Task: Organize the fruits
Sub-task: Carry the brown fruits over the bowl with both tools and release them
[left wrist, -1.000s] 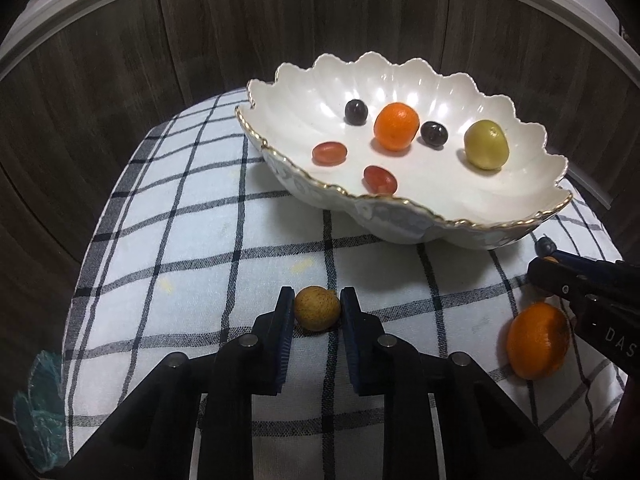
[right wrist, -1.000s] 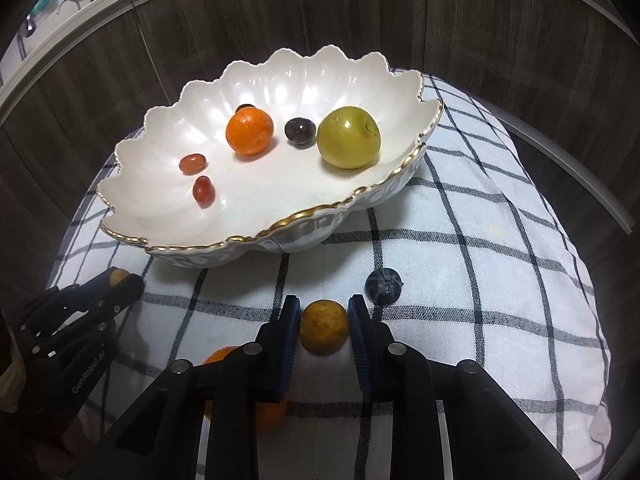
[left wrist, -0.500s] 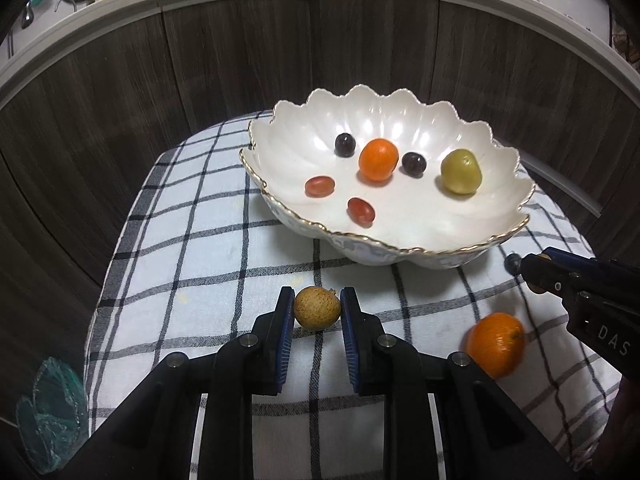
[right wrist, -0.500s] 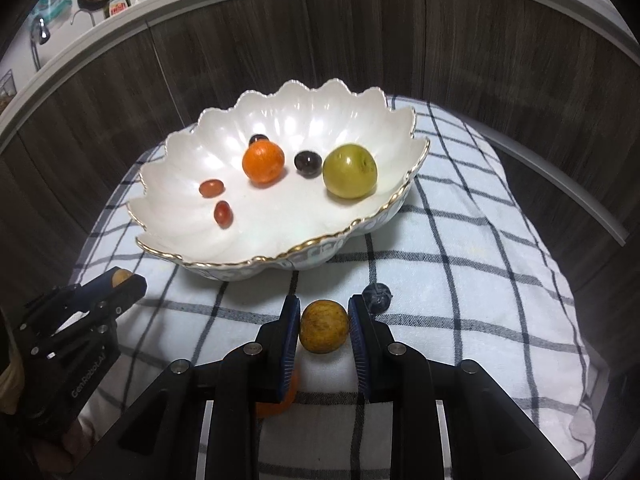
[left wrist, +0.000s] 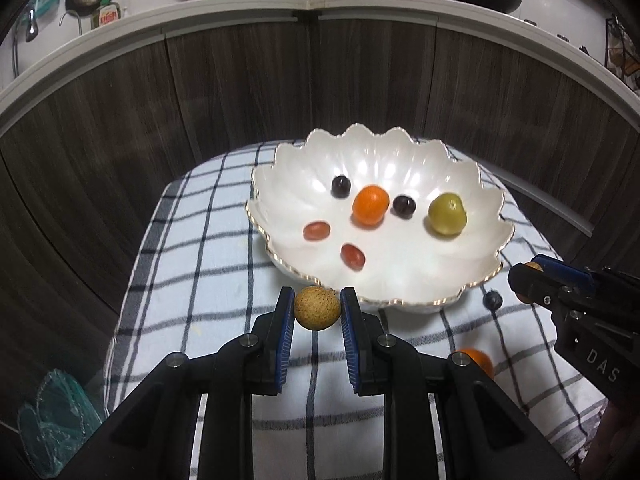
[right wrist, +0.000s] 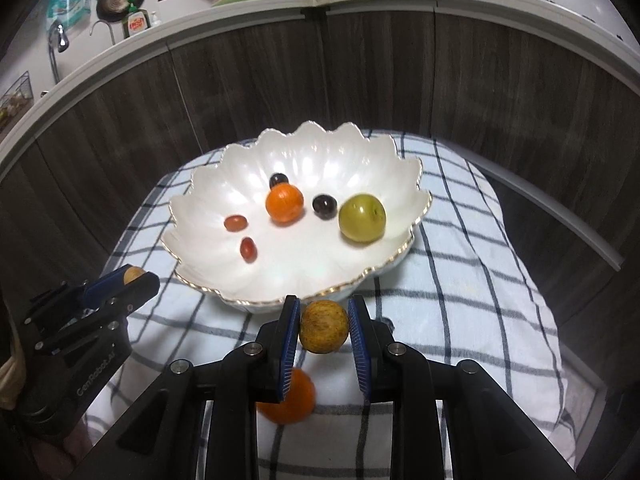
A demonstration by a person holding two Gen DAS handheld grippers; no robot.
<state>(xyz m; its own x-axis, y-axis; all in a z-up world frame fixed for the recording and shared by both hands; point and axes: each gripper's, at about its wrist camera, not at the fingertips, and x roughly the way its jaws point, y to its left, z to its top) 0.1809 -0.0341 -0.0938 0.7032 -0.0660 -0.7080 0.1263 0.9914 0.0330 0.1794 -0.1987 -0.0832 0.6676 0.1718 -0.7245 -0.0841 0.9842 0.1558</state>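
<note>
My left gripper (left wrist: 317, 309) is shut on a tan round fruit (left wrist: 317, 308), held above the checked cloth (left wrist: 192, 280) in front of the white scalloped bowl (left wrist: 472, 184). My right gripper (right wrist: 324, 326) is shut on a brownish-yellow round fruit (right wrist: 324, 327), also in front of the bowl (right wrist: 200, 184). The bowl holds an orange (left wrist: 371, 205), a green fruit (left wrist: 447, 214), two dark grapes and two red cherry tomatoes. A second orange (right wrist: 289, 400) and a blueberry (left wrist: 492, 301) lie on the cloth. The left gripper shows at the left of the right wrist view (right wrist: 132, 278).
The cloth covers a small round table ringed by dark wood panels (left wrist: 240, 88). A kitchen counter with dishes and pans runs behind. A crumpled clear plastic bag (left wrist: 56, 412) lies low at the left.
Both grippers have risen and pulled back from the table with their fruits still held; the bowl and cloth look smaller and further below.
</note>
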